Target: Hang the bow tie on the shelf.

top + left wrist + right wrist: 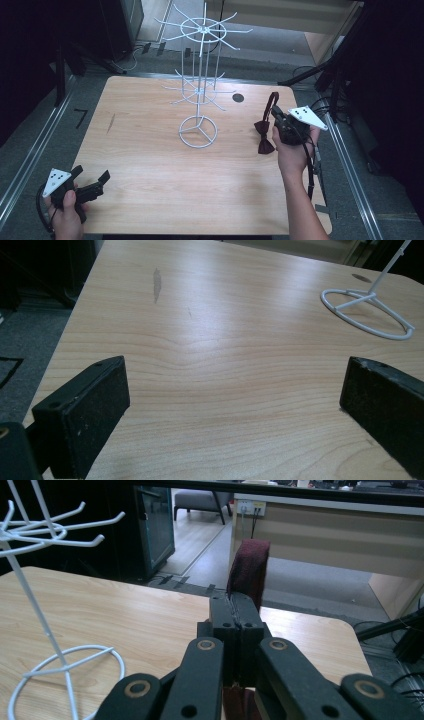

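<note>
A dark red bow tie (263, 139) hangs from my right gripper (276, 116), which is shut on its strap above the table's right side. In the right gripper view the strap (248, 571) loops up from between the closed jaws. A white wire hook stand (199, 75) rises at the table's middle back, its ring base (198, 131) left of the bow tie. My left gripper (91, 182) rests at the near left corner, jaws wide apart with nothing between them; the left gripper view shows its pads (95, 407) over bare wood.
The wooden table (165, 180) has a dark mark (110, 123) at its left and a round hole (238, 97) near the back. Metal rails run along both sides on the floor. Dark equipment and cables stand to the right of the table.
</note>
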A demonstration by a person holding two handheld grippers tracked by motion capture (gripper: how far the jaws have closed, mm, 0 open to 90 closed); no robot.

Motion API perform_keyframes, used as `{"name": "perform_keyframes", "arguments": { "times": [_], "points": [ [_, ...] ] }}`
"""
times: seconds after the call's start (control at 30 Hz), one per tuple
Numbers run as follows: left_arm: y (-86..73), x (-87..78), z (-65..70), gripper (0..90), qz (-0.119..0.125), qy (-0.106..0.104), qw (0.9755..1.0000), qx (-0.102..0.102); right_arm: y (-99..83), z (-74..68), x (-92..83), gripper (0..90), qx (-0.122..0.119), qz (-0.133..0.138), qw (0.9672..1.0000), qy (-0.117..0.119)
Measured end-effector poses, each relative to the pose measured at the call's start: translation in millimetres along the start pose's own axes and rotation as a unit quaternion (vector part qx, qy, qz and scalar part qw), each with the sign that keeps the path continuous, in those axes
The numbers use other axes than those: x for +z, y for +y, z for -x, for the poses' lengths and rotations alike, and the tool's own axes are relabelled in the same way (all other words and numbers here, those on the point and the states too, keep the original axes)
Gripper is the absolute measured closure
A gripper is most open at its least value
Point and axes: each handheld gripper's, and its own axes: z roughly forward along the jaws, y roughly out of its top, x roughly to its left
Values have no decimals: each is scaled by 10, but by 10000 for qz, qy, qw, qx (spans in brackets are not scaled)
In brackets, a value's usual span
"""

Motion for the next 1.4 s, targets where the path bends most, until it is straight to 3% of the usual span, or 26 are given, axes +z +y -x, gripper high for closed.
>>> {"name": "perform_keyframes", "arguments": {
  "times": [0.83, 1.4],
  "points": [
    [-1, -2, -5, 2, 18, -8, 10000, 15, 88, -486, 10, 900, 23, 87, 9976, 692],
    [-2, -2, -1, 2, 35, -15, 10000, 5, 39, -869, -66, 900, -203, 8, 9942, 1053]
  ]
}}
